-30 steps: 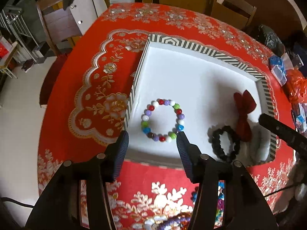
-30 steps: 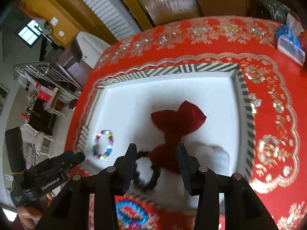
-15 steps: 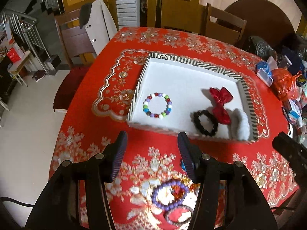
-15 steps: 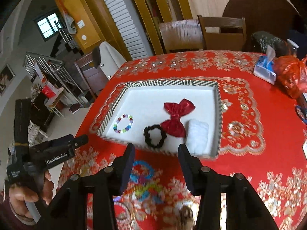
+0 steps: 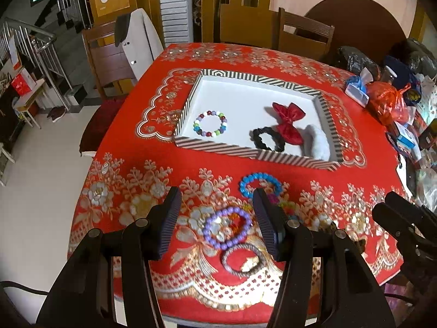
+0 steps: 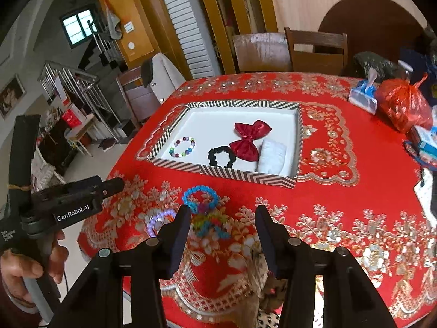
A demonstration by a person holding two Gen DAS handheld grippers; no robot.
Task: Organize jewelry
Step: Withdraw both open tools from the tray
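Observation:
A striped-rim white tray (image 5: 245, 153) (image 6: 245, 176) holds a multicoloured bead bracelet (image 5: 210, 123) (image 6: 182, 147), a black scrunchie (image 5: 267, 138) (image 6: 221, 156), a red bow (image 5: 288, 120) (image 6: 250, 139) and a white cloth roll (image 5: 318, 142) (image 6: 271, 155). On the red cloth before the tray lie a blue bead bracelet (image 5: 259, 184) (image 6: 200, 194), a purple bead bracelet (image 5: 228, 228) (image 6: 159, 220), a brown cord ring (image 5: 243, 259) and a mixed-colour tangle (image 6: 210, 222). My left gripper (image 5: 217, 224) is open and empty above the purple bracelet. My right gripper (image 6: 222, 239) is open and empty near the table's front.
The round table (image 5: 114, 191) has a red and gold cloth. A tissue pack (image 6: 363, 99), a red bag (image 6: 404, 106) and clutter sit at the right. Chairs (image 6: 316, 52) stand behind. The table edge is close below both grippers.
Both grippers have pulled back and up from the tray toward the table's near edge. The loose bracelets in front of the tray have come into view. Both stay open.

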